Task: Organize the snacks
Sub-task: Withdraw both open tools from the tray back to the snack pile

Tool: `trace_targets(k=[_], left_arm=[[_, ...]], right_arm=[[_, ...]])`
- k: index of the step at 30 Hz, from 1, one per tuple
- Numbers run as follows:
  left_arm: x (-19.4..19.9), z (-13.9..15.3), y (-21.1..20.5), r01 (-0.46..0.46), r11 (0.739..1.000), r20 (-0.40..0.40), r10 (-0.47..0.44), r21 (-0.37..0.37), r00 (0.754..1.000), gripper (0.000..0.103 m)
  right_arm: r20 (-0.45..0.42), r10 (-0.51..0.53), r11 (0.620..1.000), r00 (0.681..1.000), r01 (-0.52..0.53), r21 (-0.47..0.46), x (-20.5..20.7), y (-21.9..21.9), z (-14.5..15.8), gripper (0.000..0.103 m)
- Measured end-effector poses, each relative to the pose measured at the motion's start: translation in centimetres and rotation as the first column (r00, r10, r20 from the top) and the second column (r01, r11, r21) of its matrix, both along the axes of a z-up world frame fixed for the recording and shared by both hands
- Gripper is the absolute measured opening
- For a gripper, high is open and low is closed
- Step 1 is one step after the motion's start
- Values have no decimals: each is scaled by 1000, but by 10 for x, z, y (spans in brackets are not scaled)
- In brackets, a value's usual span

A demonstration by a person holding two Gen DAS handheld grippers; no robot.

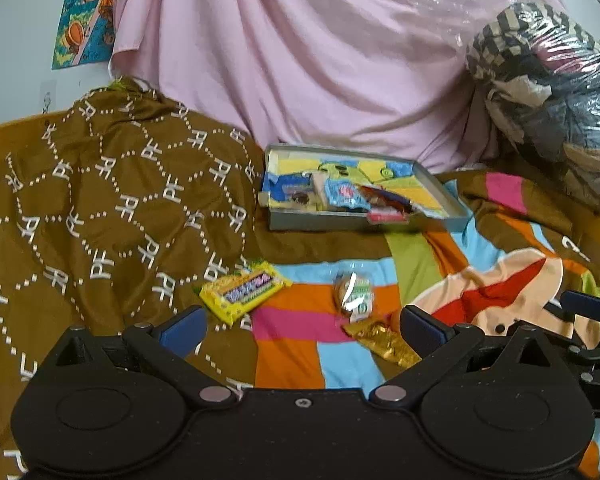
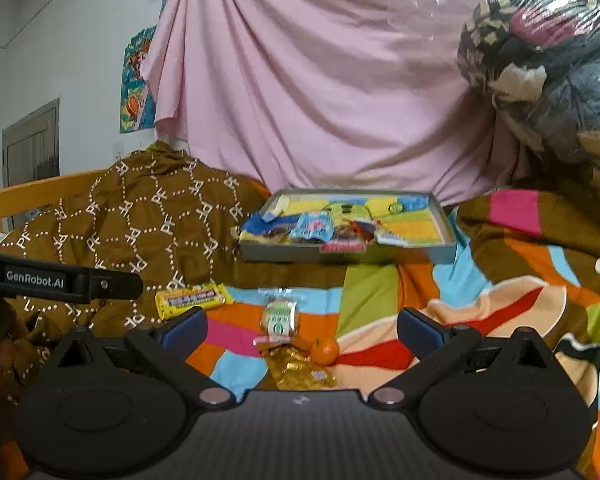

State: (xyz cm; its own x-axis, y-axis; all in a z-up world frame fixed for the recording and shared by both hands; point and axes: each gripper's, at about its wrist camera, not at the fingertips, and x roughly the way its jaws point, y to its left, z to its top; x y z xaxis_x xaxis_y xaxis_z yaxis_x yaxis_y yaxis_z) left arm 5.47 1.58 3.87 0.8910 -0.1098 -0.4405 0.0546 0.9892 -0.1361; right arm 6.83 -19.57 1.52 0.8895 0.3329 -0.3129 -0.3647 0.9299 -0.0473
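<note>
Several snacks already lie in the shallow grey tray (image 2: 348,254) at the back of the bed, among them a blue wrapper and a red-labelled packet hanging over its front wall, while at least four remain loose on the patchwork blanket (image 2: 380,292) in front of it, so the sorting looks roughly half done. Still out are a flat yellow candy pack (image 2: 195,298), a crinkly clear-wrapped biscuit (image 2: 281,317), a creased gold foil packet (image 2: 300,368) and a small round orange (image 2: 325,350), the last three bunched close together, the orange just beside the foil. The left gripper (image 1: 302,322) and the right gripper (image 2: 302,326) both hover low over the cluster with jaws spread wide and nothing between them. A brown monogrammed cloth (image 1: 100,208) rumples to the left; a pink sheet (image 1: 300,52) drapes behind the tray.
</note>
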Motion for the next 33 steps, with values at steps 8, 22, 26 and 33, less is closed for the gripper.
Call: trace_targets(k=[8,22,26,33], left_arm=[[5,-13,-1,4,999,-71,-1,38,997,102],[24,-24,-2,59,996,-140,-49,69,989,102],[32,-26,0,67,996,-147,-57,66,987,102],[40,-26,5,104,987,-123,-88,123,988,102]], right_arm=[[-75,2,1000,997,-4,-20,6,2,-9,103],[-154,-10,999,988,3,-46,17,7,-21,103],[-174,-13,998,985,4,-56,23,9,-23,103],[-213,11,996,977,-31,-89,37,14,-30,103]])
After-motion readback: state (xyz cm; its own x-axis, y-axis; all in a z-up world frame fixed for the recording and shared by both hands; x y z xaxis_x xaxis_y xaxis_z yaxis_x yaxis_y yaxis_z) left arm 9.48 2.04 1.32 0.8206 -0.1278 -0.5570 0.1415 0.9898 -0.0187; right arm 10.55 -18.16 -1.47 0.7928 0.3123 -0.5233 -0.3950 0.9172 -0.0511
